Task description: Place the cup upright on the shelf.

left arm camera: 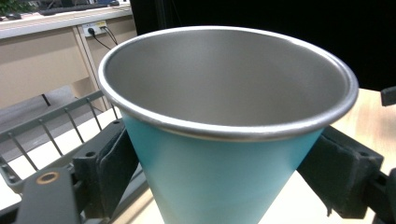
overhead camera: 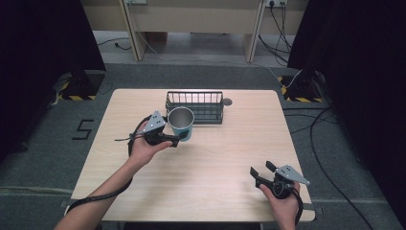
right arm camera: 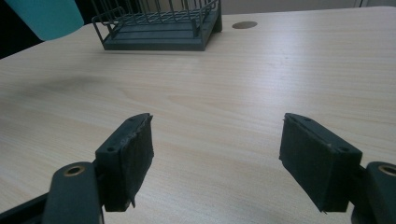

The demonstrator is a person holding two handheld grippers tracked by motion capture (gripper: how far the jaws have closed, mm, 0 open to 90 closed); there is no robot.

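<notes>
1. High view: the left gripper grasps a teal cup, raised just in front of the wire basket on the pale wood-grain counter.
2. Left gripper view: the pads press the cup's smooth tapered wall under a rolled steel rim; such a slick cone could slide downward if the squeeze eases.
3. Right gripper view: the right gripper hangs released over bare counter, jaws wide apart.
</notes>
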